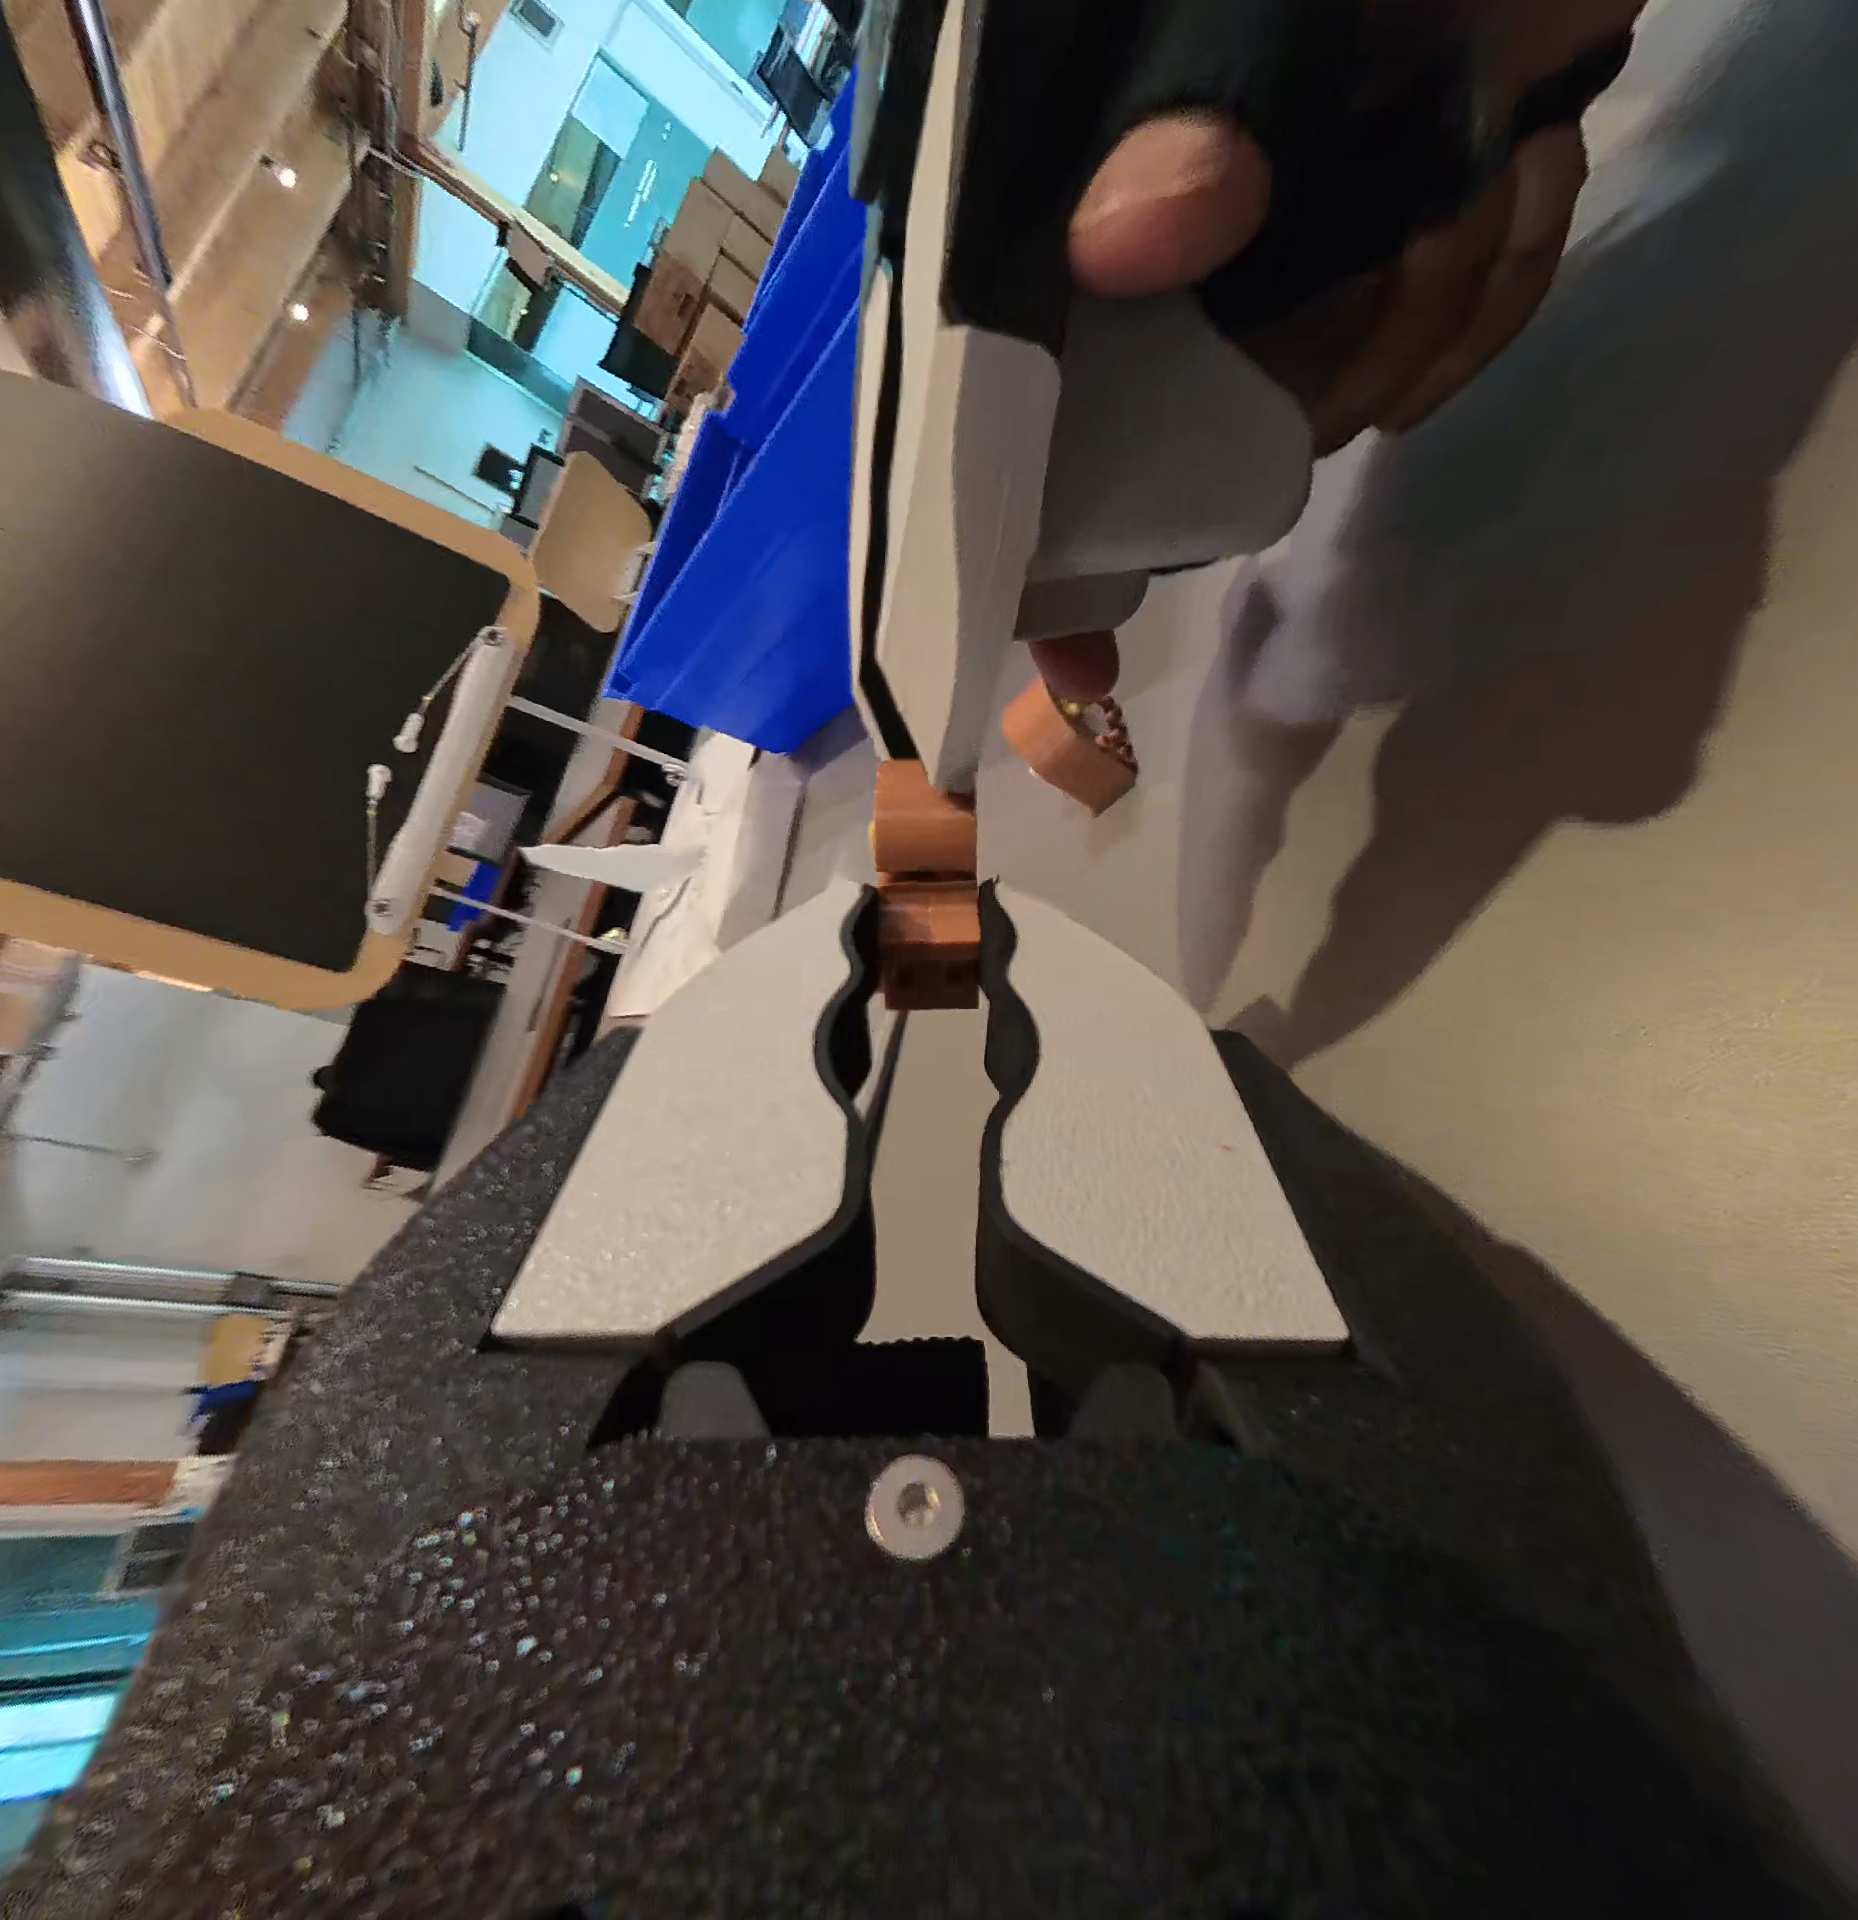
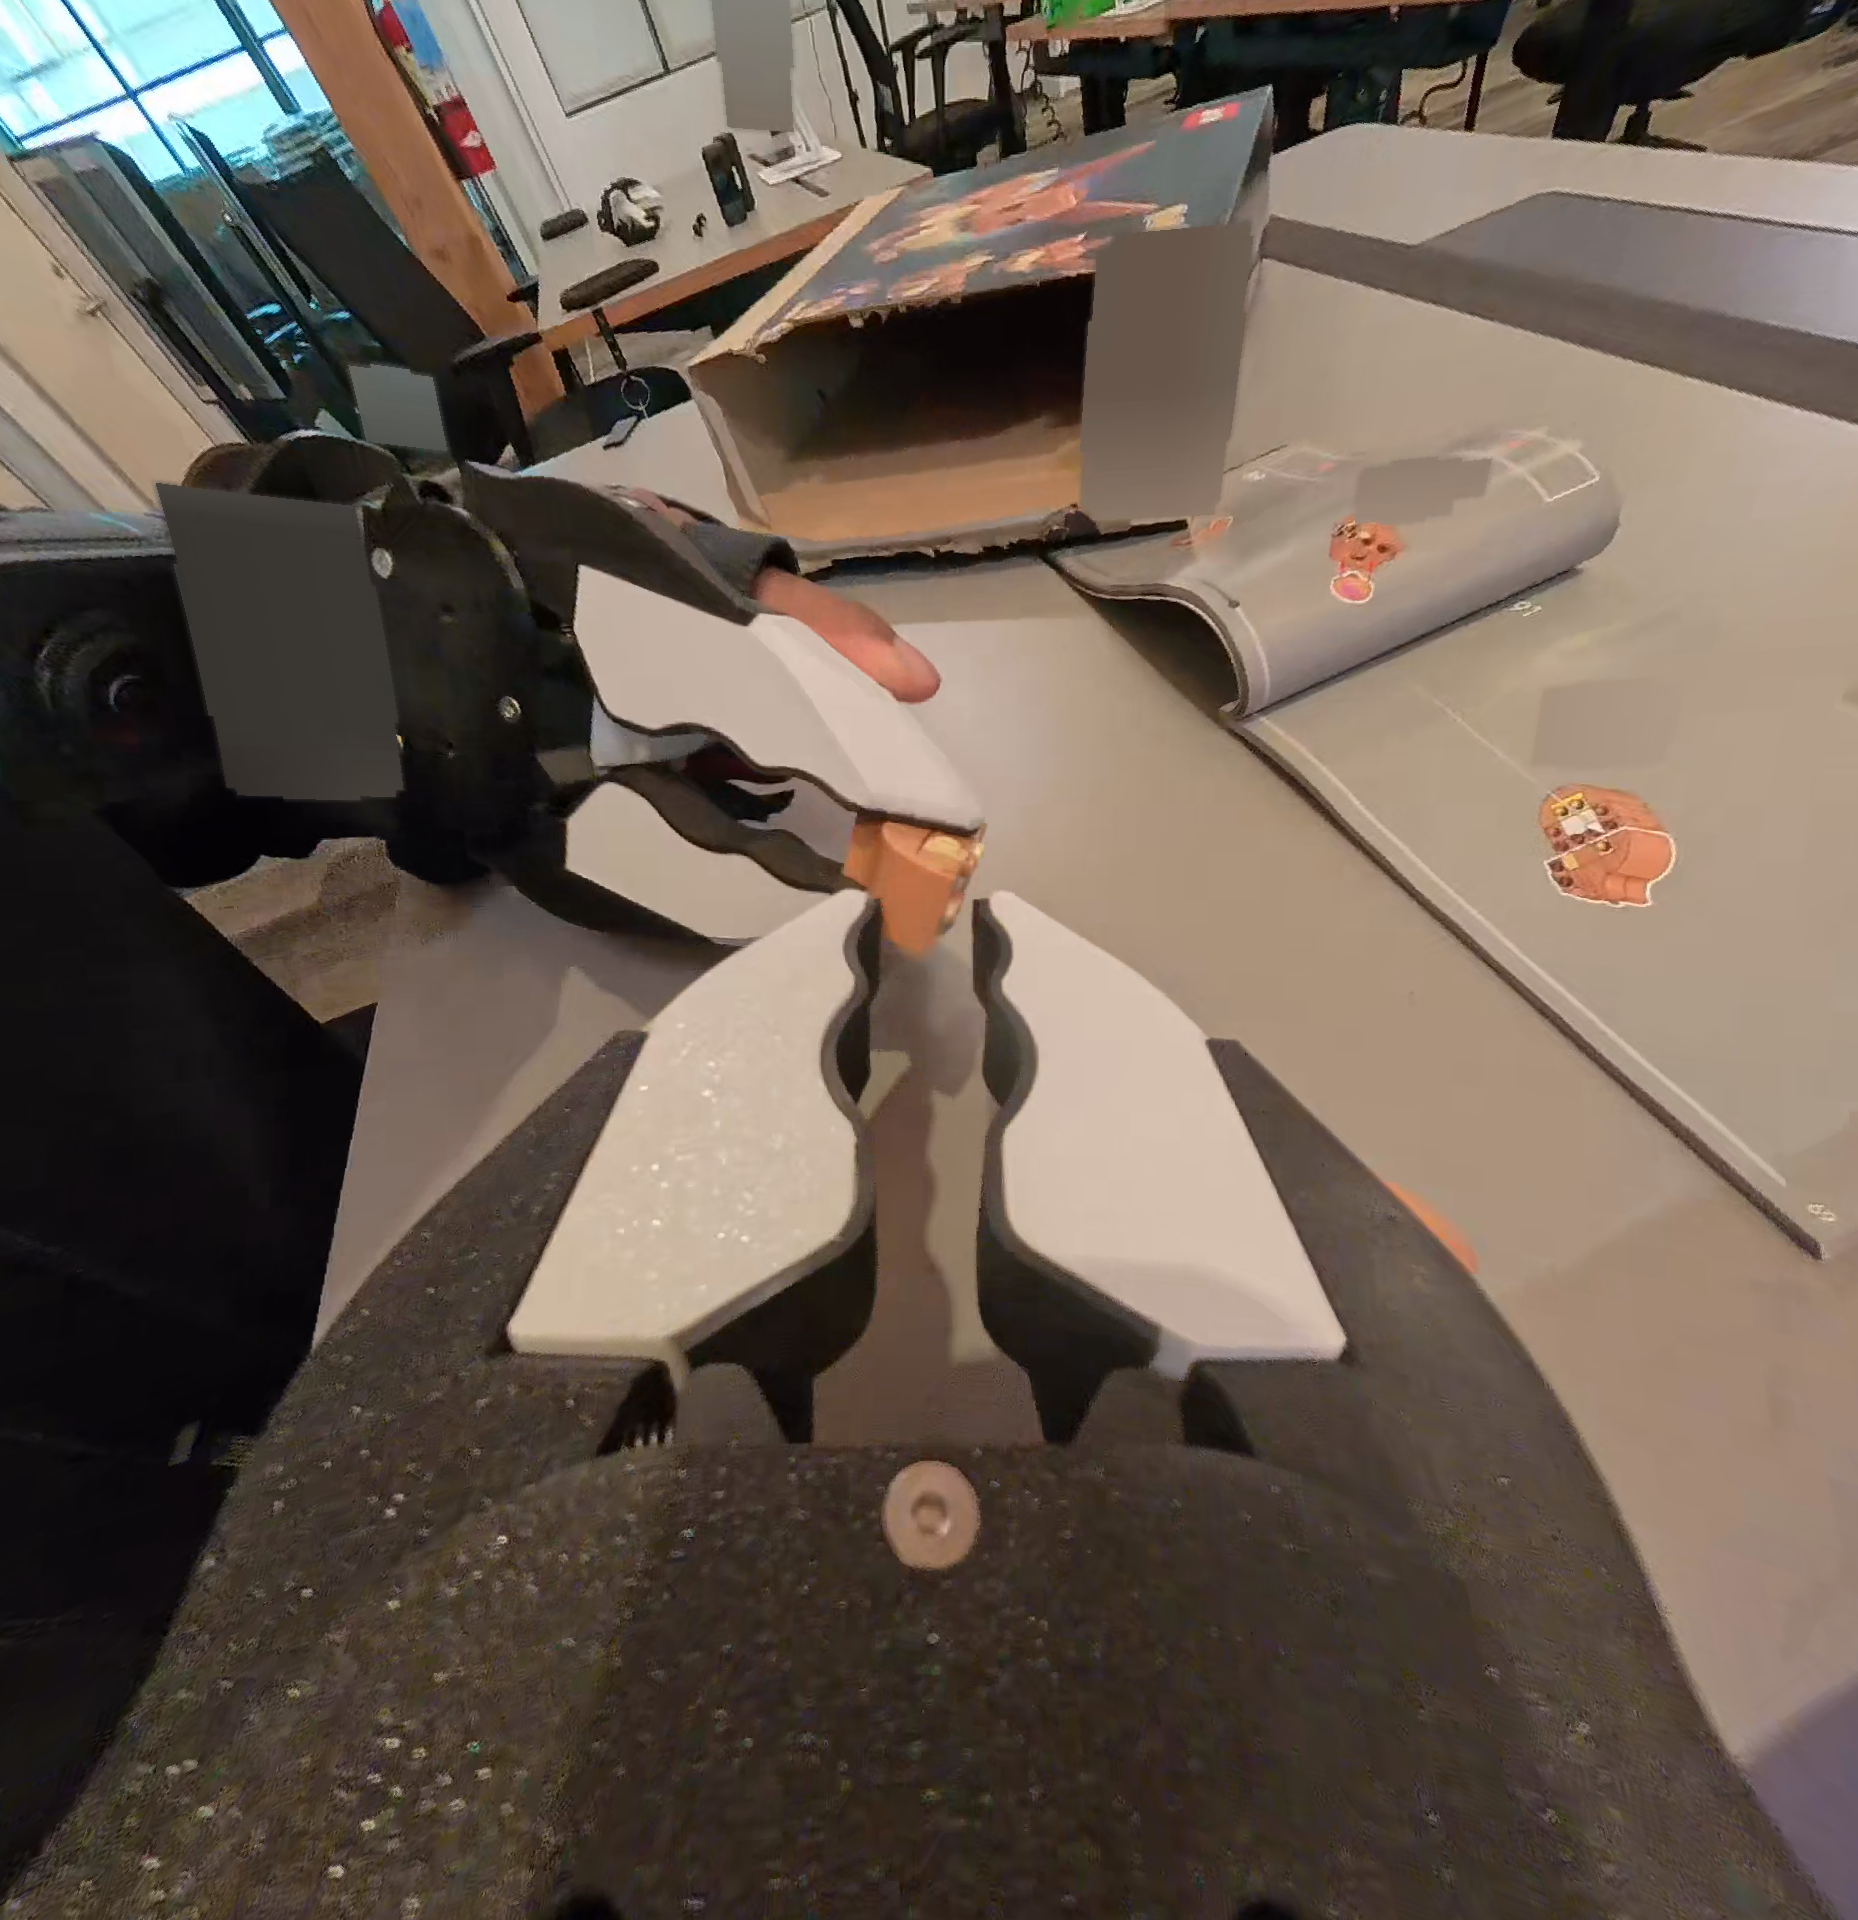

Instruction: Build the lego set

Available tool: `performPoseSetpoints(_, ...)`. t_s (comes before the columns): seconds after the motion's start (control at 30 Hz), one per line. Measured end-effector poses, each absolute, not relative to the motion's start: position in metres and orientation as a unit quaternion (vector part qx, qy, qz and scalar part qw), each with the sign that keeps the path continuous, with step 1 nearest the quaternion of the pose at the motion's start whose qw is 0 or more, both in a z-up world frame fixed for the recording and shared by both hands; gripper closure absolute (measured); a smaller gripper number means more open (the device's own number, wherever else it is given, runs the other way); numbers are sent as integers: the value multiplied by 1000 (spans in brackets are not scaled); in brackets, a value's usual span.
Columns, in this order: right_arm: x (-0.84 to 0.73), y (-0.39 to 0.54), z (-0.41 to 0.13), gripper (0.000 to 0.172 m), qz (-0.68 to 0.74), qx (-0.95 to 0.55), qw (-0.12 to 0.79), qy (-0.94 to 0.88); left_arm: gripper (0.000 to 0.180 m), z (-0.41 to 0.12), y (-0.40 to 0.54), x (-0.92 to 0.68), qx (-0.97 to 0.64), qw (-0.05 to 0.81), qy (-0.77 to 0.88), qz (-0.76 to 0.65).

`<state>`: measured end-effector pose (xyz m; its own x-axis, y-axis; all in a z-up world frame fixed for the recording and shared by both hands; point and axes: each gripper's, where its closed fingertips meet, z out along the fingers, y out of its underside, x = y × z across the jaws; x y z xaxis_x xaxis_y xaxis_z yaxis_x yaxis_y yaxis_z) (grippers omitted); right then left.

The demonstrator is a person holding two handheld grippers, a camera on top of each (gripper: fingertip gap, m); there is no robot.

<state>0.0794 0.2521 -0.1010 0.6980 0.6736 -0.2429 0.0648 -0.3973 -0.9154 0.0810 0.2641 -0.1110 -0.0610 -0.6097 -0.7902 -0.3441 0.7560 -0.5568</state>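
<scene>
Brick point(image 1: 925, 951), brown, sits clamped between the pads of the left hand-held gripper point(image 1: 925, 906), above the bench point(image 2: 1164, 779) in front of the box point(image 2: 738, 436). The right hand-held gripper point(image 2: 925, 920) straddles the brick's far end, but I cannot tell whether its pads press on it.

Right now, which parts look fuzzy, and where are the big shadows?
Left wrist view: the room at the left edge is smeared and tilted, the hand is blurry, and a big dark shadow falls on the pale surface. Right wrist view: mostly sharper; the brown brick piece is slightly smeared.
</scene>
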Motion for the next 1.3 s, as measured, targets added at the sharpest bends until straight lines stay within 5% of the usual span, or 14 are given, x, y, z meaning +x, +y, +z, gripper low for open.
performPoseSetpoints(1.3, 80, 259, -119, 160, 212, -816, 496, -207, 164, -120, 273, 82, -256, 633, 724, 102)
